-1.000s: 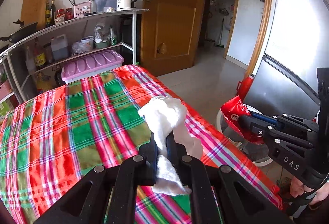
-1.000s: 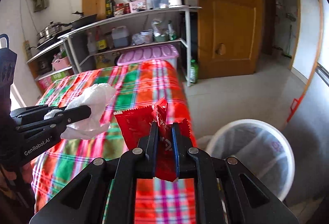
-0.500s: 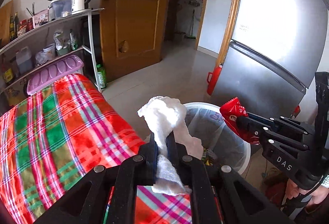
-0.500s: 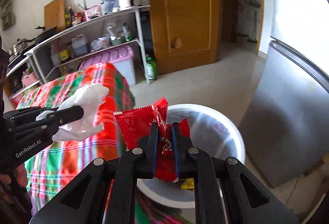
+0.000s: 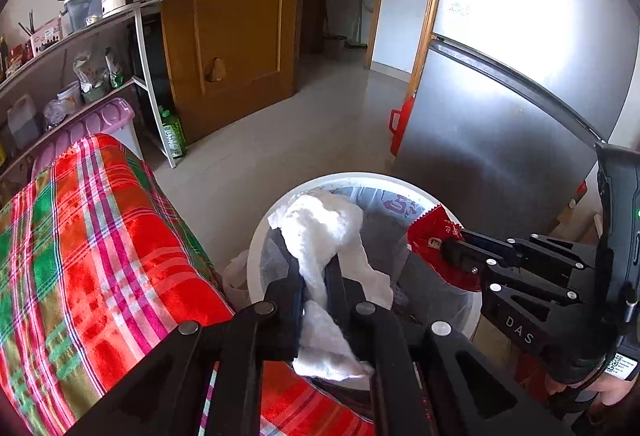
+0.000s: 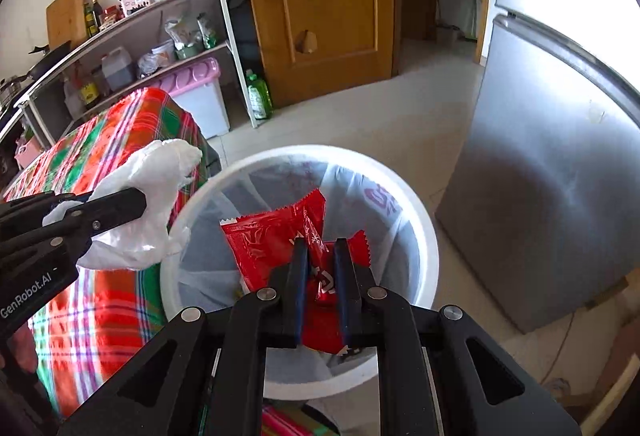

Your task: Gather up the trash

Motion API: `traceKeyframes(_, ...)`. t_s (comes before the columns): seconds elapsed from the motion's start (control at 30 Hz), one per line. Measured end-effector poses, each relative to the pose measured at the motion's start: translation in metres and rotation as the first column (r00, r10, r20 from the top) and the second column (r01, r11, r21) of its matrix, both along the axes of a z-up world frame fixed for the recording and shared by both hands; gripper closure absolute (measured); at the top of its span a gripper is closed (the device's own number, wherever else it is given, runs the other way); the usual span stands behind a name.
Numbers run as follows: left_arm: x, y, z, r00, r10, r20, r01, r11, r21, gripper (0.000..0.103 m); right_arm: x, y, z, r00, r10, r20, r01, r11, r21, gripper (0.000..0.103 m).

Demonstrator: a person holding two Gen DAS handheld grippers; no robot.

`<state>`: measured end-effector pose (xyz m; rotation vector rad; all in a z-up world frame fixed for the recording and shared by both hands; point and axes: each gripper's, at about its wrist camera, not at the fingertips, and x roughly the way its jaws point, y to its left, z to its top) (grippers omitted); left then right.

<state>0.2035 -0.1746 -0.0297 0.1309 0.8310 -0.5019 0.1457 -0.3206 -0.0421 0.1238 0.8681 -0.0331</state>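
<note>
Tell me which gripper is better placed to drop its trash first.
Right. The right gripper holds the red wrapper over the white bin; the left gripper's tissue looks nearer its rim.

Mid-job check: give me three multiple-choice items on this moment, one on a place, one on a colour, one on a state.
1. The white bin stands
A. beside the plaid-covered table
B. on the shelf
C. inside the doorway

2. The wrapper in the right gripper is
A. blue
B. red
C. yellow

3. The left gripper is
A. open and empty
B. shut on the white tissue
C. resting on the table

Key: 1 A, the bin sits on the floor at the table's edge; 2 B, red foil shows between the fingers; 3 B, the tissue is pinched between its fingers.
</note>
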Motion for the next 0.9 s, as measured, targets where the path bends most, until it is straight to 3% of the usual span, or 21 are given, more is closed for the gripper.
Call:
traceKeyframes(0.07,0.002,-0.001,-0.004,1.000,0.017,0.000,-0.017,1.000,0.019,0.092,0.004,-0.001,-0.005,1.000,-0.008,-0.014,0.008,1.000,-0.028,0.088)
traceKeyframes(0.13,0.003,-0.002,-0.006,1.000,0.017,-0.009,-0.017,1.000,0.016,0.081,0.005,-0.001,-0.009,1.000,-0.004,-0.025,0.003,0.999,-0.046,0.088)
traceKeyframes(0.17,0.003,-0.003,-0.007,1.000,0.020,-0.006,-0.020,1.000,0.020,0.078,0.005,-0.002,-0.010,1.000,-0.003,-0.025,0.002,0.999,-0.046,0.081)
traceKeyframes(0.2,0.003,-0.003,-0.008,1.000,0.023,-0.001,-0.023,0.999,0.026,0.070,0.005,-0.002,-0.011,1.000,-0.003,-0.023,0.002,0.999,-0.041,0.066)
traceKeyframes(0.23,0.003,-0.003,-0.008,1.000,0.026,-0.001,-0.026,0.999,0.029,0.066,0.006,-0.003,-0.010,1.000,-0.005,-0.022,0.004,0.999,-0.038,0.058)
traceKeyframes(0.27,0.003,-0.003,-0.008,1.000,0.025,-0.008,-0.024,0.999,0.022,0.065,0.005,-0.004,-0.010,1.000,-0.009,-0.017,0.008,0.999,-0.039,0.050)
traceKeyframes(0.53,-0.009,0.004,0.001,0.999,0.034,0.011,-0.034,0.999,0.000,0.063,-0.014,0.001,0.008,0.998,-0.049,0.046,0.051,0.998,-0.047,0.050)
traceKeyframes(0.63,-0.020,0.009,0.008,0.997,0.064,0.035,-0.065,0.998,0.007,0.056,-0.029,0.008,0.021,0.994,-0.066,0.087,0.070,0.996,-0.053,0.050)
traceKeyframes(0.83,-0.043,0.029,0.023,0.993,0.107,0.052,-0.105,0.994,-0.031,0.055,-0.058,0.027,0.042,0.989,-0.062,0.137,0.071,0.996,-0.060,0.050)
traceKeyframes(0.9,-0.051,0.034,0.027,0.989,0.129,0.074,-0.128,0.992,-0.013,0.055,-0.068,0.032,0.046,0.986,-0.069,0.148,0.080,0.995,-0.066,0.050)
